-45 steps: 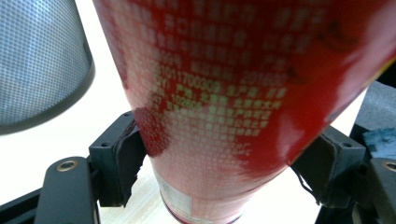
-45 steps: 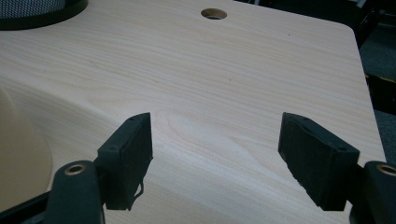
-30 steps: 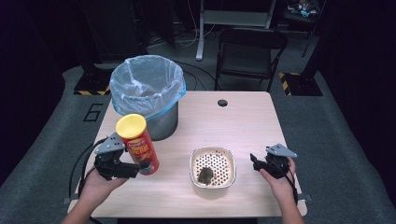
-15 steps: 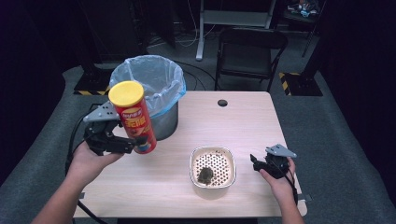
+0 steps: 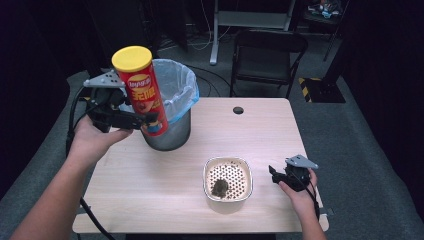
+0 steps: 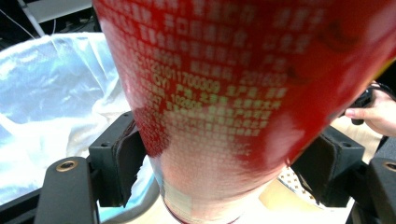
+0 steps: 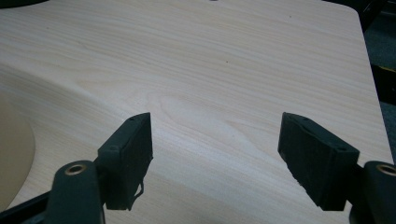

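Left gripper (image 5: pixel 150 119) clamped on crisp can (image 5: pixel 142 90), held beside the lined bin (image 5: pixel 175 95) — disposal pending: carry over rim, release. Right gripper (image 5: pixel 276 175) open, empty.

Overhead light falls evenly on the pale bench (image 5: pixel 150 175); the surroundings stay dark. The red can (image 6: pixel 243 93) looms close, blurred, with soft glare patches.
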`<control>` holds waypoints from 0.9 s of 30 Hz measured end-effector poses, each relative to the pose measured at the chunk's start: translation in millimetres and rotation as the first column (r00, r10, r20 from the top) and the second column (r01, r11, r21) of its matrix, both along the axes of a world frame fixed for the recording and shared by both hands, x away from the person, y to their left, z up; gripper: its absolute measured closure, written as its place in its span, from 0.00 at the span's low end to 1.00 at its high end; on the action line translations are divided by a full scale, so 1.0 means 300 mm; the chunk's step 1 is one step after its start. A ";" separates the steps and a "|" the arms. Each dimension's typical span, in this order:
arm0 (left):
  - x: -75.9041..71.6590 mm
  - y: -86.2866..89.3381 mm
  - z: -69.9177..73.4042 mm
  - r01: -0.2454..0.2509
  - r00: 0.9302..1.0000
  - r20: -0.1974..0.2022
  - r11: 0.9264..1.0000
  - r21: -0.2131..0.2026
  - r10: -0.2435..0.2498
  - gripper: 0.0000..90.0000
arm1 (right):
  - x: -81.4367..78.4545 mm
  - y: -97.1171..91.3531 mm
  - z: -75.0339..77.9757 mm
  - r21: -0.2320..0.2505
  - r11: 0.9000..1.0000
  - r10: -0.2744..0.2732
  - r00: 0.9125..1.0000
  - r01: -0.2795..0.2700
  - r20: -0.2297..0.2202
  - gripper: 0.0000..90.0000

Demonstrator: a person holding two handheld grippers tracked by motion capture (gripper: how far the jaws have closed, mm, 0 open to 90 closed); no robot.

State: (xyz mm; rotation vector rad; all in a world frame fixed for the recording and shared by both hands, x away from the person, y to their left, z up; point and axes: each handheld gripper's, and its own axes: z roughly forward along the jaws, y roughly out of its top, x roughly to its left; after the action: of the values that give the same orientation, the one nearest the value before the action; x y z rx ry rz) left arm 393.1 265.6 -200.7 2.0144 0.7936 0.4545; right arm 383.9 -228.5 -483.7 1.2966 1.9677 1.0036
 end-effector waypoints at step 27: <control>0.333 -0.021 -0.003 -0.297 0.955 -0.010 0.954 -0.042 0.297 0.26 | 0.009 -0.018 -0.012 -0.003 1.000 -0.011 1.000 0.011 -0.001 0.29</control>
State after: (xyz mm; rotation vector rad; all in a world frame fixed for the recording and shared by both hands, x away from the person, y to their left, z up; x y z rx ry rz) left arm 492.9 259.4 -201.5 1.8617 1.1067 0.5997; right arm 386.6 -233.9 -487.3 1.3052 1.9603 0.9948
